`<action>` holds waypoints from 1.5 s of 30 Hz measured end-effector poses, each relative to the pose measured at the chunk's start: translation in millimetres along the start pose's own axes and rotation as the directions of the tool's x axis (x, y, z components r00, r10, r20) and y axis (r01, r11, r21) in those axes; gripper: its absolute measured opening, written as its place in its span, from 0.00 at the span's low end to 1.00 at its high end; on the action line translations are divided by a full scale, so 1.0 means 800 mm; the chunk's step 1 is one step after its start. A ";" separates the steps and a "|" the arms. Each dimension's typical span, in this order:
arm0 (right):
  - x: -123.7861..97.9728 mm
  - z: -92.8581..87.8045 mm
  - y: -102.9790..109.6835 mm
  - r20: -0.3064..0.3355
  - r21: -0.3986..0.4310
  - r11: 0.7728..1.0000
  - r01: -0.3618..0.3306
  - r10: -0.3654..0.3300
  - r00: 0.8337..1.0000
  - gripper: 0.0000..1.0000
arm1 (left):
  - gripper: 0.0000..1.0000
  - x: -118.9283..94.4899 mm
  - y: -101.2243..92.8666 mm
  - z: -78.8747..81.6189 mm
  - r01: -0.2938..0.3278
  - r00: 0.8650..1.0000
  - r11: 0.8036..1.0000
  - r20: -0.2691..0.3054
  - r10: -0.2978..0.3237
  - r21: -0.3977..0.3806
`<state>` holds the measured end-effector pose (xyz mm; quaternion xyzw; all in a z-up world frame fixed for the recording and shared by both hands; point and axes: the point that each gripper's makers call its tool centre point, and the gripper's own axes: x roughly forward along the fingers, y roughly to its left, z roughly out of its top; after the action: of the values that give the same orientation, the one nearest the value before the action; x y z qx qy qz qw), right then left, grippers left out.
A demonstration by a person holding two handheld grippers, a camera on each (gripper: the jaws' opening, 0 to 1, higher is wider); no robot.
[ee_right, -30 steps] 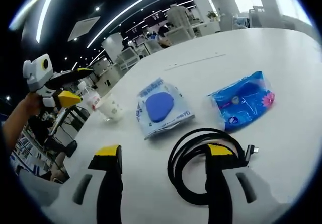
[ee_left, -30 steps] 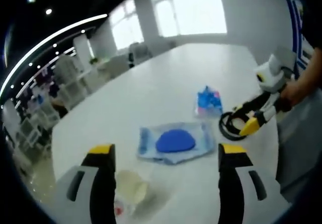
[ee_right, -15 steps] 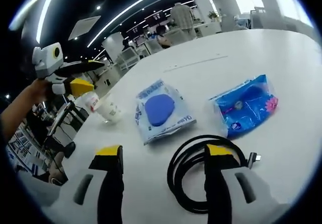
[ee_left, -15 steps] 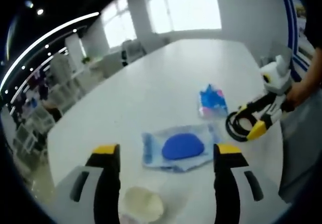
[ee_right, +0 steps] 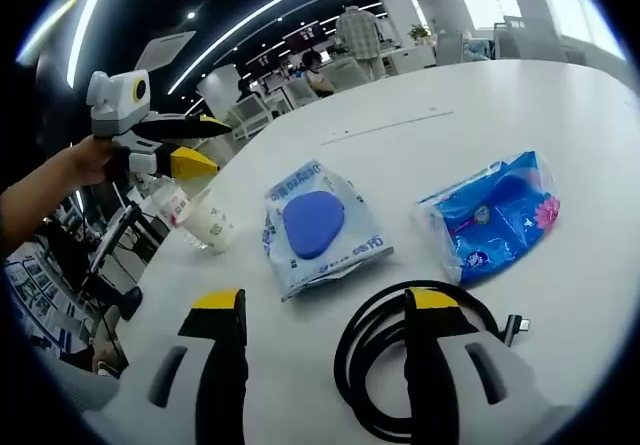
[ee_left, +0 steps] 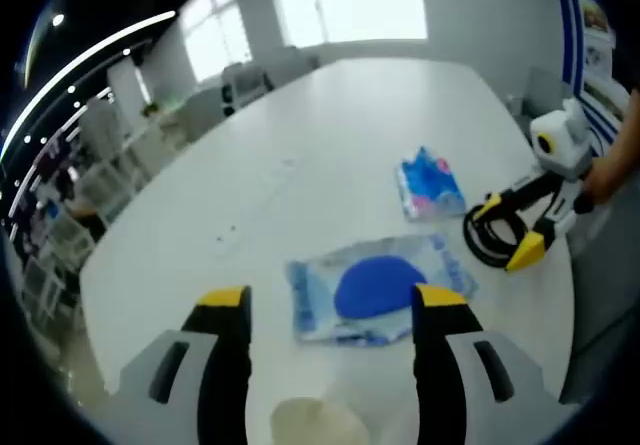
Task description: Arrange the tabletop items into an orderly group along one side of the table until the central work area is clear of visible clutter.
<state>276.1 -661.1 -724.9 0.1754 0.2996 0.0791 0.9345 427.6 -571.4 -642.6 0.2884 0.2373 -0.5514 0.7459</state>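
A clear packet holding a blue pad lies mid-table. Beyond it is a blue wipes pack. A coiled black cable rests near the table edge. A pale plastic cup stands next to a small bottle with a red label. My left gripper is open and hovers just above the cup. My right gripper is open, with its right jaw over the cable coil and nothing held.
The white table stretches far beyond the items. A person's hand holds the left gripper. Shelving, chairs and people stand well behind the table.
The left gripper has moved forward over the cup, which now sits low between its jaws. The right gripper has drawn back slightly, so the cable lies lower in its view.
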 end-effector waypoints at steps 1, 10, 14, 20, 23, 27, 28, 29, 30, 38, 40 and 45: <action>0.001 0.000 0.000 -0.001 0.002 1.000 0.000 0.000 1.000 0.63 | 0.61 0.001 0.000 -0.001 0.004 1.000 1.000 -0.005 -0.004 0.001; 0.011 -0.001 0.003 -0.004 0.025 1.000 0.002 -0.002 1.000 0.58 | 0.57 0.031 0.015 -0.012 0.057 0.995 0.997 -0.089 -0.053 0.042; 0.009 0.004 0.004 -0.001 0.049 0.999 0.017 -0.017 1.000 0.56 | 0.55 0.041 0.024 -0.017 0.071 0.992 0.997 -0.108 -0.068 0.024; 0.003 0.013 0.008 0.012 0.072 0.997 0.027 -0.028 1.000 0.52 | 0.54 0.057 0.026 -0.033 0.097 0.984 0.995 -0.150 -0.093 0.021; 0.003 0.018 0.013 0.027 0.076 0.997 0.018 -0.020 0.999 0.52 | 0.52 0.063 0.024 -0.041 0.111 0.980 0.994 -0.166 -0.107 0.016; 0.013 0.016 0.018 0.012 0.071 0.997 0.008 -0.009 1.000 0.52 | 0.50 0.072 0.021 -0.050 0.132 0.974 0.991 -0.188 -0.126 0.017; 0.017 0.014 0.019 0.006 0.070 0.998 0.005 -0.005 1.000 0.52 | 0.49 0.074 0.021 -0.051 0.134 0.973 0.991 -0.190 -0.129 0.016; 0.019 0.013 0.020 0.001 0.068 0.998 0.003 -0.004 1.000 0.52 | 0.48 0.077 0.022 -0.052 0.136 0.972 0.991 -0.193 -0.131 0.013; 0.023 0.011 0.021 -0.009 0.065 0.998 0.001 -0.001 1.000 0.51 | 0.48 0.079 0.023 -0.053 0.138 0.972 0.990 -0.195 -0.134 0.008; 0.039 0.005 0.019 -0.031 0.085 0.996 -0.006 0.009 0.999 0.40 | 0.39 0.098 0.027 -0.074 0.161 0.953 0.986 -0.253 -0.165 -0.038; 0.044 0.004 0.018 -0.038 0.116 0.993 -0.003 0.008 0.999 0.37 | 0.37 0.102 0.027 -0.080 0.161 0.948 0.986 -0.270 -0.166 -0.041; 0.054 -0.001 0.015 -0.056 0.161 0.987 0.016 -0.007 0.998 0.32 | 0.29 0.107 0.028 -0.093 0.157 0.937 0.984 -0.302 -0.175 -0.081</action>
<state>309.6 -638.9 -744.1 0.2463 0.3316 0.0540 0.9091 470.6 -574.0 -750.0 0.3288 0.3897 -0.5538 0.6582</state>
